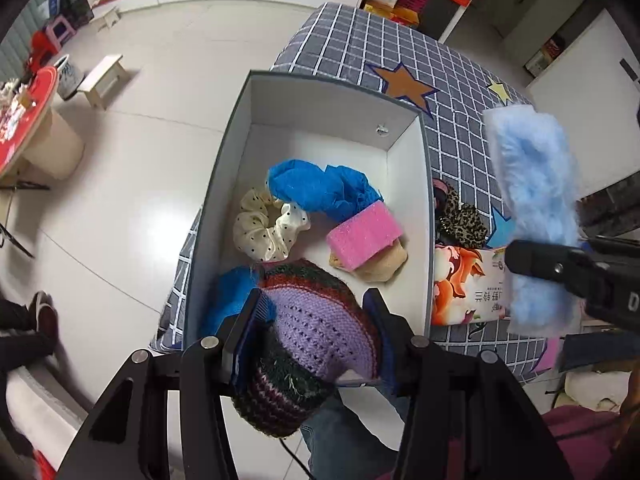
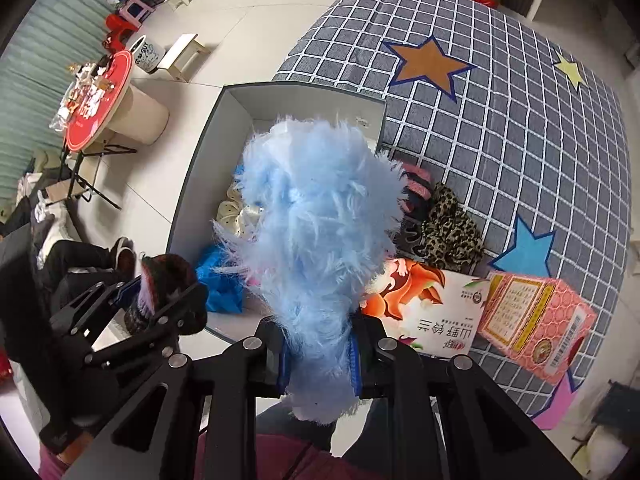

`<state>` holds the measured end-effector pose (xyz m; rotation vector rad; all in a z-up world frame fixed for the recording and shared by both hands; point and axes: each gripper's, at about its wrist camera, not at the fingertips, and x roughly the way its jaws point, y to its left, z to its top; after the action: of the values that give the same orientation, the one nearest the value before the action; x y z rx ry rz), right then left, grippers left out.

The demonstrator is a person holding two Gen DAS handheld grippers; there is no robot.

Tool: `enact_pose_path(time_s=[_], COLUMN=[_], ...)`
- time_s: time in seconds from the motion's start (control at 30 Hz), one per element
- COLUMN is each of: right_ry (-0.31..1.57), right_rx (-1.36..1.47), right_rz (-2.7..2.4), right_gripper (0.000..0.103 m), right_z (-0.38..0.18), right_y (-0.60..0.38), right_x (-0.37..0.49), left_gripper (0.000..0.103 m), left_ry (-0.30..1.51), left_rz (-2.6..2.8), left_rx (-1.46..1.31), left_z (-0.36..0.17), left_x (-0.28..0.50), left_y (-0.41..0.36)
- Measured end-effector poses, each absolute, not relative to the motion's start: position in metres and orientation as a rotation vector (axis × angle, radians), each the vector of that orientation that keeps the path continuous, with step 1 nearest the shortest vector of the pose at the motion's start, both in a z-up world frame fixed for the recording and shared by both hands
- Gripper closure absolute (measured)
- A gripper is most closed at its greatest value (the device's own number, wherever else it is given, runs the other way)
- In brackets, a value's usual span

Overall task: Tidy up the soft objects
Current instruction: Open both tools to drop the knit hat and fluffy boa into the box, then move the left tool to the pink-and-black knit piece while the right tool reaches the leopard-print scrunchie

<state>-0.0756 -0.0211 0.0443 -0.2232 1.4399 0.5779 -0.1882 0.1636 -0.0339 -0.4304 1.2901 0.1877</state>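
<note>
A checked cloth with stars is covering the surface, and a white box is sitting open at its left edge. Inside the box, a blue cloth is lying near the middle, a dotted scrunchie toward the left wall, and a pink sponge on a tan pad toward the right wall. Just outside the right wall a leopard scrunchie is waiting, with a printed packet and a pink carton along the near edge.

The left gripper is clamping a knitted hat over the box's near end. The right gripper is pinching a fluffy blue piece, hanging just beside the box's right wall.

The hat looks ready for dropping: lowering it into the free near corner and releasing only once it is below the rim should be keeping it from snagging the wall or burying the sponge.
</note>
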Motion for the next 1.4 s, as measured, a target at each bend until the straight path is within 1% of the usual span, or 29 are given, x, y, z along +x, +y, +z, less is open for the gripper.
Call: enact_pose_path(time_s=[0.17, 0.7, 0.87, 0.9, 0.93, 0.97, 1.0, 1.03, 1.07, 1.1, 1.23, 1.37, 1.4], right_ry=[1.443, 1.427, 1.423, 1.427, 1.435, 1.449, 1.453, 1.451, 1.440, 1.429, 1.442, 1.426, 1.412], right_rx=[-0.242, -0.290, -0.315, -0.319, -0.321, -0.320, -0.309, -0.290, -0.267, -0.253, -0.233, -0.182, -0.176], right_rz=[0.577, 0.655, 0.661, 0.665, 0.672, 0.681, 0.687, 0.696, 0.705, 0.712, 0.701, 0.680, 0.661], right_gripper=[0.081, 0.081, 0.081, 0.078, 0.064, 0.052, 0.024, 0.007, 0.003, 0.001, 0.001, 0.001, 0.001], right_z=[0.042, 0.040, 0.035, 0.034, 0.033, 0.032, 0.033, 0.034, 0.037, 0.040, 0.047, 0.063, 0.069], right_y=[-0.014, 0.016, 0.028, 0.030, 0.033, 0.036, 0.037, 0.037, 0.036, 0.034, 0.023, -0.008, -0.022], right_x=[-0.071, -0.072, -0.066, -0.065, -0.064, -0.062, -0.061, -0.060, -0.059, -0.058, -0.043, -0.023, -0.015], left_gripper=[0.049, 0.049, 0.045, 0.042, 0.031, 0.023, 0.012, 0.011, 0.011, 0.010, 0.010, 0.009, 0.004], left_ry=[1.267, 1.284, 1.266, 1.261, 1.254, 1.243, 1.222, 1.205, 1.181, 1.163, 1.083, 0.968, 0.946], left_rz=[0.216, 0.280, 0.269, 0.258, 0.248, 0.249, 0.251, 0.250, 0.241, 0.234, 0.242, 0.230, 0.228], left_rx=[-0.426, -0.378, -0.398, -0.410, -0.420, -0.422, -0.427, -0.436, -0.461, -0.488, -0.572, -0.580, -0.570], left_z=[-0.032, -0.037, -0.039, -0.038, -0.037, -0.036, -0.033, -0.031, -0.029, -0.027, -0.015, 0.011, 0.016], left_x=[-0.189, -0.190, -0.188, -0.189, -0.189, -0.189, -0.190, -0.190, -0.191, -0.192, -0.195, -0.192, -0.190], left_y=[0.167, 0.181, 0.183, 0.184, 0.185, 0.186, 0.187, 0.188, 0.191, 0.195, 0.208, 0.213, 0.212])
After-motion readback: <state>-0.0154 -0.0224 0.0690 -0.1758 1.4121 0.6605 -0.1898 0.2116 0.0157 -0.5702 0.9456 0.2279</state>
